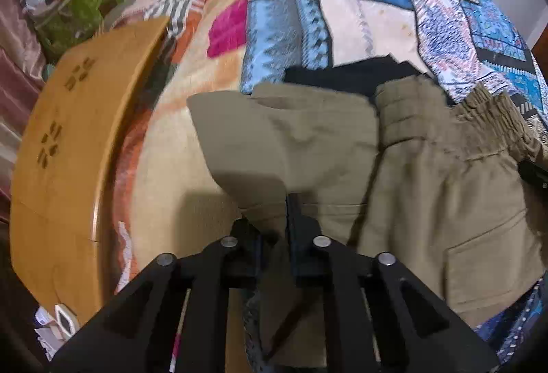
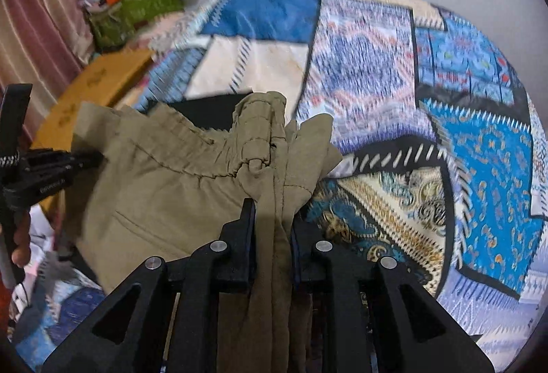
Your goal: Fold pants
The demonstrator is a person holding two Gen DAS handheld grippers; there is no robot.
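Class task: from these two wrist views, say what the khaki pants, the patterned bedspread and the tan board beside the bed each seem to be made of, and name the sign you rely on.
Khaki pants: matte woven cloth, probably cotton; stitched seams and a gathered waistband show.
Patterned bedspread: thin printed fabric, lying flat with soft creases.
Tan board: looks like varnished wood or laminate; smooth, rigid, slightly glossy, with dark inlaid motifs. Which one is unclear.

The pants were plain khaki. The quilt was blue-and-cream patchwork with zigzag borders. The grippers were black.

light: I see soft, even indoor | shadow: below pants fold | blur: motion-smeared quilt | edges: dark fisheye vignette, bowed
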